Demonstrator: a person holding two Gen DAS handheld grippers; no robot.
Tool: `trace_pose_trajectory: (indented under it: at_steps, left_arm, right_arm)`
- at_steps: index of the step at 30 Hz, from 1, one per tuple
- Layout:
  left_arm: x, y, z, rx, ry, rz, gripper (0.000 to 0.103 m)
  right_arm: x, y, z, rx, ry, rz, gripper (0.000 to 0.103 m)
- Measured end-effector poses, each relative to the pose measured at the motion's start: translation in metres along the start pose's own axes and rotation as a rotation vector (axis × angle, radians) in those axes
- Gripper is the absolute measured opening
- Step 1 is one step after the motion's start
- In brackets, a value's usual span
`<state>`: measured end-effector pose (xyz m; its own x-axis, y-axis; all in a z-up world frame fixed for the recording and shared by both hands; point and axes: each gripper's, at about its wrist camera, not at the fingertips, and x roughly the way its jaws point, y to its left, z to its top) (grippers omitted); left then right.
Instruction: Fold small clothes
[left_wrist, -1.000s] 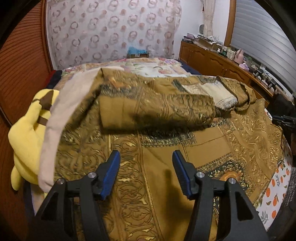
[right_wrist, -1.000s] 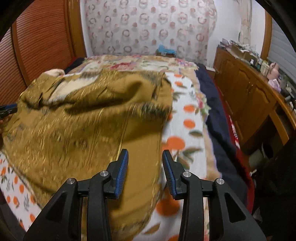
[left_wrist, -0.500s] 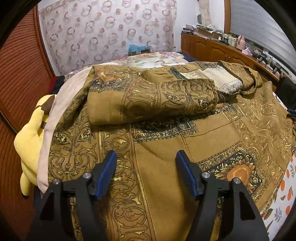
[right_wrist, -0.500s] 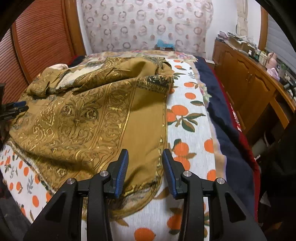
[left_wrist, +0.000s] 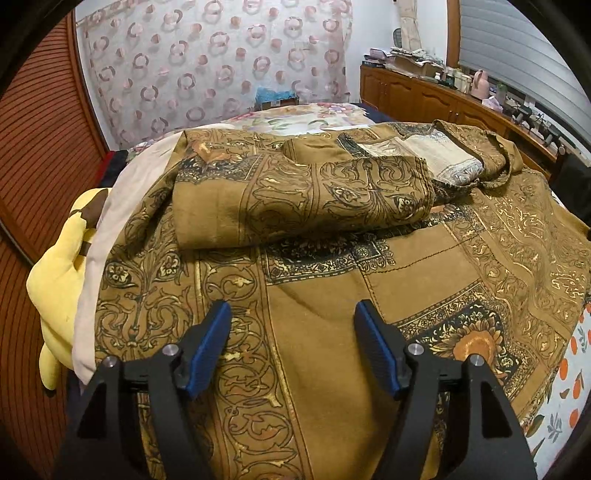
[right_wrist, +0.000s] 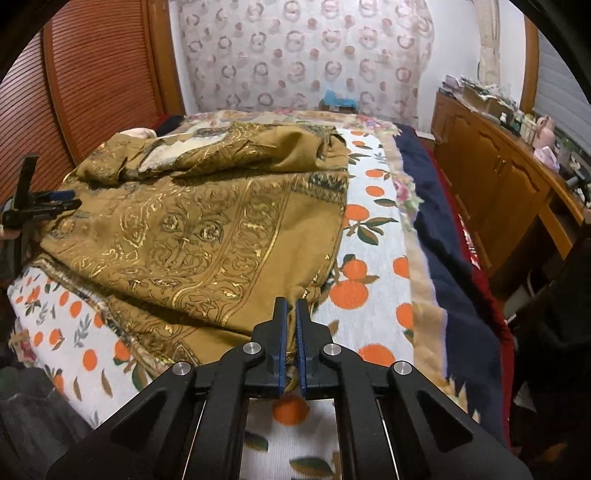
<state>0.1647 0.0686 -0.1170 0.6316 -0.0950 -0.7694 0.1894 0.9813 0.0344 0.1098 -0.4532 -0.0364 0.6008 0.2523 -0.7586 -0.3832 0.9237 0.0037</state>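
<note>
A bedroom: ring-patterned curtain (left_wrist: 221, 70) at the back, a slatted wooden wall (left_wrist: 33, 133) to one side, a long wooden sideboard (right_wrist: 495, 181) to the other. The bed (right_wrist: 373, 229), spread with an orange-print cover, fills the middle. On it, toward its left half, lies the task's thing, a mustard-gold printed garment (left_wrist: 332, 288), opened wide, with one sleeve (left_wrist: 295, 199) already laid across the chest. A yellow plush toy (left_wrist: 59, 280) is wedged at the bed's left edge beside a pale cloth (left_wrist: 110, 229).

The right gripper (right_wrist: 290, 314) sits at the garment's near right hem with its blue pads nearly together; the hem edge appears pinched between them, though the fabric inside the gap is hard to make out. The left gripper (left_wrist: 291, 343) hovers above the lower front panel, spread wide and holding nothing.

The step in hand looks like taking up the bottom hem for the next fold. To do it well, the left gripper should go down to the hem at the matching spot on its own side and bite only the edge layers, not the bedcover. Both should then lift level and carry the hem evenly, so the fold line stays straight and the folded sleeve is not dragged loose.
</note>
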Motion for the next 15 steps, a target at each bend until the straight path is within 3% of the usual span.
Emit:
trace_pose_trajectory:
  at_steps: [9, 11, 15]
  left_arm:
    - [0.0, 0.0, 0.0, 0.005, -0.003, 0.006, 0.07]
    - [-0.001, 0.001, 0.0, 0.007, -0.005, 0.007, 0.07]
    - [-0.008, 0.003, 0.003, -0.007, -0.018, -0.016, 0.07]
  right_arm:
    - [0.0, 0.003, 0.03, -0.003, -0.066, -0.02, 0.013]
    - [0.003, 0.005, 0.042, -0.019, -0.077, -0.031, 0.022]
    - [0.011, 0.011, 0.063, -0.055, -0.095, -0.021, 0.031]
